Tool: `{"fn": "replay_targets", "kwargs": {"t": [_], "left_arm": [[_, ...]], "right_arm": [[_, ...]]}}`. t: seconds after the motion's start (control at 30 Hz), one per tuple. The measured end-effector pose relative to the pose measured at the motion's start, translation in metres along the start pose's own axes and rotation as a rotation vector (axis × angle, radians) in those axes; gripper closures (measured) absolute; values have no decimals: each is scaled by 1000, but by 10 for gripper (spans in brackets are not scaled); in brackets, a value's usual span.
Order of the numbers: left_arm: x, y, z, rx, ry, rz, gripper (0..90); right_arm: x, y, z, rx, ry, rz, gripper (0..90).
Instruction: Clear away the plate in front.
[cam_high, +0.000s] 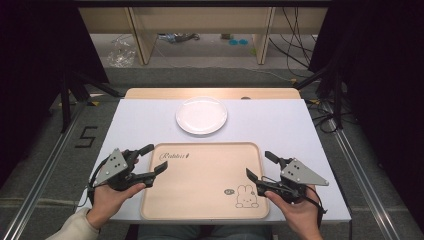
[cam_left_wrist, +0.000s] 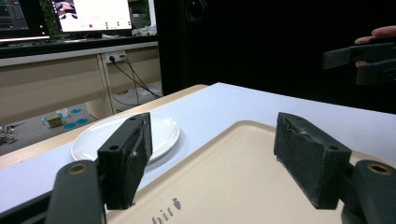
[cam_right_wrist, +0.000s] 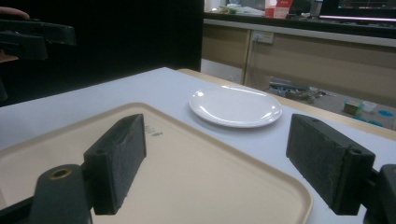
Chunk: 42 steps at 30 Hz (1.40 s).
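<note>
While both hand-held grippers are hovering spread and empty, left hand-held gripper (cam_high: 150, 160) and right hand-held gripper (cam_high: 259, 165) are flanking tray (cam_high: 200, 200) on near bench (cam_high: 145, 122); plate (cam_high: 201, 115) is sitting beyond. Approach step, judged; next calls for closing on tray rims.

Two hand-held grippers flank a beige plastic tray (cam_high: 200, 200) with a rabbit drawing. The left gripper (cam_high: 154, 159), at the tray's left edge, is matte black, with two stubby jaws and a grey three-cornered plate dotted with small dark holes on top. A black cable loops from its rear. The left forearm wears a cream sleeve (cam_high: 75, 227). The right gripper (cam_high: 260, 166), at the tray's right edge, matches it. Close up, each jaw carries a rough black rectangular pad (cam_left_wrist: 310, 161) with small screw holes and a brass-coloured bushing.
</note>
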<state>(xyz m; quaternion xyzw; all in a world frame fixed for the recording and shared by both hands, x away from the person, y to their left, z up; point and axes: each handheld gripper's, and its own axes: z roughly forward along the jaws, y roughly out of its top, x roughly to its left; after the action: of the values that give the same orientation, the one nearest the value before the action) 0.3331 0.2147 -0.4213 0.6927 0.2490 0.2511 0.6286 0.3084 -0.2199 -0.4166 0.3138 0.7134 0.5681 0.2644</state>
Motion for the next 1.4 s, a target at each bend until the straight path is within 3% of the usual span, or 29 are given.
{"fn": "replay_targets", "kwargs": {"t": [0.2, 0.43, 0.7, 0.9, 1.13, 1.4], "left_arm": [[1, 3, 6, 17, 7, 15, 281], [8, 7, 20, 79, 13, 40, 279], [22, 14, 59, 121, -2, 85, 279], [25, 12, 83, 141, -5, 112, 285], [33, 5, 122, 199, 0, 159, 287], [46, -6, 156, 265, 12, 159, 289]], "right_arm": [[0, 0, 1, -5, -10, -4, 213], [1, -1, 3, -7, -1, 7, 213], [0, -1, 1, 6, -12, 0, 214], [1, -1, 2, -1, -5, 6, 214], [0, -1, 1, 7, -12, 1, 214], [-1, -1, 1, 19, -9, 5, 214]]}}
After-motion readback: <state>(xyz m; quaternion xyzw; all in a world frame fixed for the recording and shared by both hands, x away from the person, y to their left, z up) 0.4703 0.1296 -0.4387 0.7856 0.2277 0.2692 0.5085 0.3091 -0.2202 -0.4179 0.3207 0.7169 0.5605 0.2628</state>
